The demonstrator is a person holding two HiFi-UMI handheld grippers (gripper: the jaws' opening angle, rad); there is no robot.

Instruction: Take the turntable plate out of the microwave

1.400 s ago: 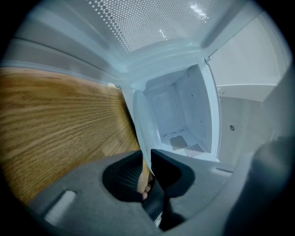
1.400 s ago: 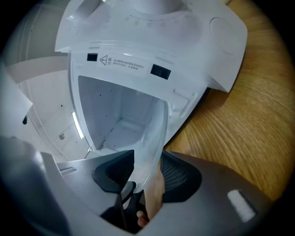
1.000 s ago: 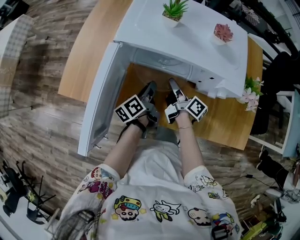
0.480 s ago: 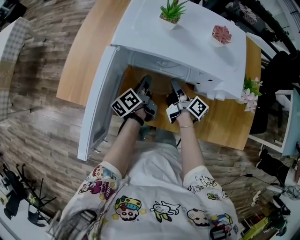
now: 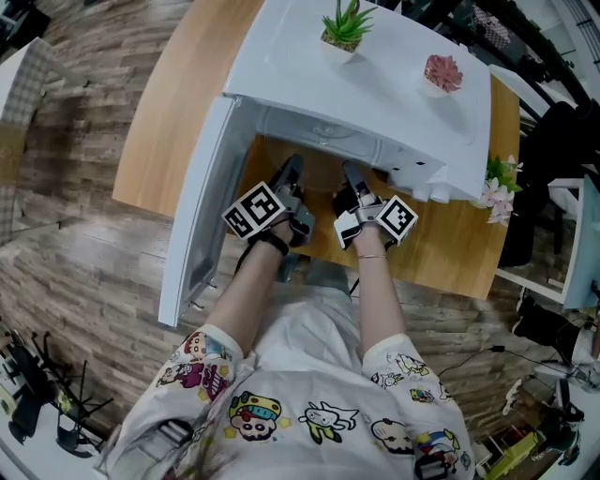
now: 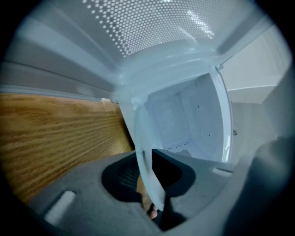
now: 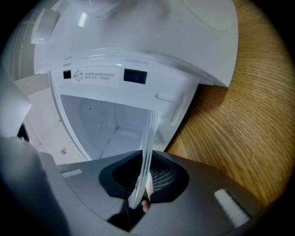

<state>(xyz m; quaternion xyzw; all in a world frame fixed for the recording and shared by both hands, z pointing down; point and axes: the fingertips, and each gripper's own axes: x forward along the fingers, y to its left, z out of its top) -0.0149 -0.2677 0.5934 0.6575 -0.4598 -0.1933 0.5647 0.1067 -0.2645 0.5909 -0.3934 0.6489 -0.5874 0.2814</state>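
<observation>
The white microwave (image 5: 375, 84) stands on a wooden table (image 5: 173, 103) with its door (image 5: 202, 206) swung open to the left. Both grippers reach into the opening. The glass turntable plate (image 6: 140, 133) stands edge-on between the jaws of my left gripper (image 6: 150, 159), which are closing around its rim. In the right gripper view the plate (image 7: 148, 133) runs down between the jaws of my right gripper (image 7: 145, 163), which are closing onto it. In the head view the left gripper (image 5: 292, 169) and right gripper (image 5: 349, 175) sit side by side; the oven roof hides the plate.
A green potted plant (image 5: 345, 23) and a pink one (image 5: 443, 70) sit on top of the microwave. White flowers (image 5: 502, 183) stand at the table's right edge. The open door bounds the left side; the person's legs are close to the table's front.
The left gripper has edged a little deeper into the oven opening. The right gripper has stayed about where it was.
</observation>
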